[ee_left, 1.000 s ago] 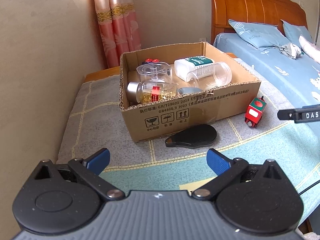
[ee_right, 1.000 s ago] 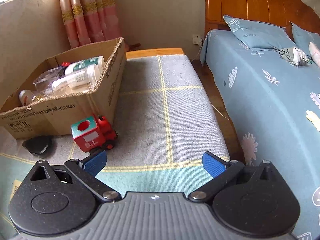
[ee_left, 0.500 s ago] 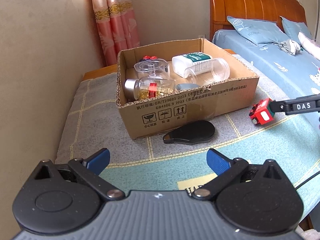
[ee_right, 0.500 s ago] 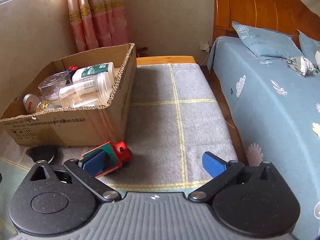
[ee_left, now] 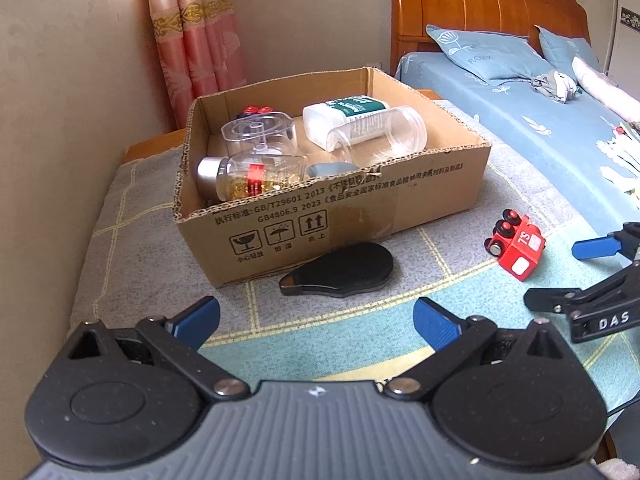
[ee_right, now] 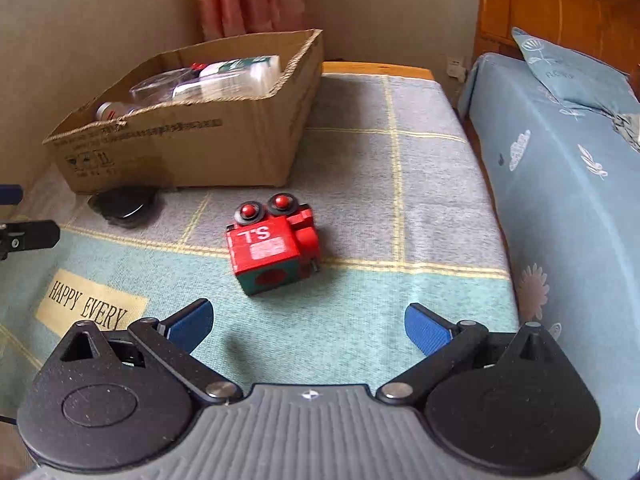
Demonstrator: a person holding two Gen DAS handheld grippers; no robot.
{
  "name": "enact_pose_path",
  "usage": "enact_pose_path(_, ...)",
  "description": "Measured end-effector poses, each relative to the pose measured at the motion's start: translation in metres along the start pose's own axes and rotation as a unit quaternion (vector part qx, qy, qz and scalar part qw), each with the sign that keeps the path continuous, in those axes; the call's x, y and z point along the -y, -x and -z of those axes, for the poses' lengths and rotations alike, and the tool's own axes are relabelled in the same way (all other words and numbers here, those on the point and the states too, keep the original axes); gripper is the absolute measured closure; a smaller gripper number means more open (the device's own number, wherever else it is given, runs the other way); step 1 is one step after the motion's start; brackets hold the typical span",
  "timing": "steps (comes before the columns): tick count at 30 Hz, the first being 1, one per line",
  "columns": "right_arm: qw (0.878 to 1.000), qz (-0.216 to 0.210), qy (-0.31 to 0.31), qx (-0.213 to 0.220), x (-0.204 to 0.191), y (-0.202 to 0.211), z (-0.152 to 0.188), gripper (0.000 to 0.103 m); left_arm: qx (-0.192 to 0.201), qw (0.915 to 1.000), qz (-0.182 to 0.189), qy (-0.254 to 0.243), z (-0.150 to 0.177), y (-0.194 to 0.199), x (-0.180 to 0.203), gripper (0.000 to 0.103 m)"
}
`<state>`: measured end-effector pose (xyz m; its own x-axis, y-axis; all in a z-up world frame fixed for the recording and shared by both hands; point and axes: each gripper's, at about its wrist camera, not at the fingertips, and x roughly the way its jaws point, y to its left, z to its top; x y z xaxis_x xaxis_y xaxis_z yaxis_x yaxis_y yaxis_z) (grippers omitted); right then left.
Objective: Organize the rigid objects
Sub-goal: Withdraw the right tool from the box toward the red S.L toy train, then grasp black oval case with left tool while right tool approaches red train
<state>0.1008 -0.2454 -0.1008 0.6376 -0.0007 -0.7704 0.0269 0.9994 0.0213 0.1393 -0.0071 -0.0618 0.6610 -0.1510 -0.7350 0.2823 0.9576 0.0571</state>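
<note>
Red toy train (ee_right: 274,246) now tipped on its side on the blanket (ee_right: 420,184), outside the cardboard box (ee_right: 192,148); right gripper (ee_right: 308,326) withdrawn, wide open, empty; left gripper (ee_left: 316,322) likewise; regrasp required.

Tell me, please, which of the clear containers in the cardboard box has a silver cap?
The bottle lying on its side at the box's front left corner, filled with gold bits. The jar behind lies capless, and the other container has a clear lid.
</note>
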Motion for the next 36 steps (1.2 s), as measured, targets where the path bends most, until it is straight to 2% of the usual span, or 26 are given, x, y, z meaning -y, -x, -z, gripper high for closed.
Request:
enact_pose_path(2,1.000,0.012,0.022,0.001,-0.008,-0.006,-0.003,0.000,-0.004,1.0000,0.005,0.006,-0.004,-0.009,0.001,0.001)
enact_pose_path(6,1.000,0.005,0.025,0.004,-0.006,-0.008,-0.006,0.000,-0.008,0.9994,0.015,0.030,-0.012,-0.027,0.002,0.001)
enact_pose_path(15,1.000,0.005,0.026,0.015,-0.006,-0.007,-0.002,0.000,-0.046,0.9963,-0.015,0.071,-0.007,-0.065,0.012,0.001)
enact_pose_path(23,0.999,0.001,0.031,0.027,-0.006,-0.006,0.001,0.000,-0.020,0.9950,-0.036,0.091,-0.009,-0.073,0.019,0.002)
enact_pose_path(26,0.999,-0.002,0.034,0.030,-0.005,-0.006,0.002,0.000,-0.009,0.9958,-0.033,0.085,-0.010,-0.074,0.020,0.004)
enact_pose_path(29,0.999,-0.003,0.035,0.032,-0.005,-0.005,0.002,0.000,0.000,0.9963,-0.030,0.080,-0.010,-0.071,0.019,0.013)
enact_pose_path(36,0.999,-0.004,0.036,0.030,-0.005,-0.005,0.002,0.000,-0.006,0.9975,-0.020,0.068,-0.005,-0.065,0.012,0.013)
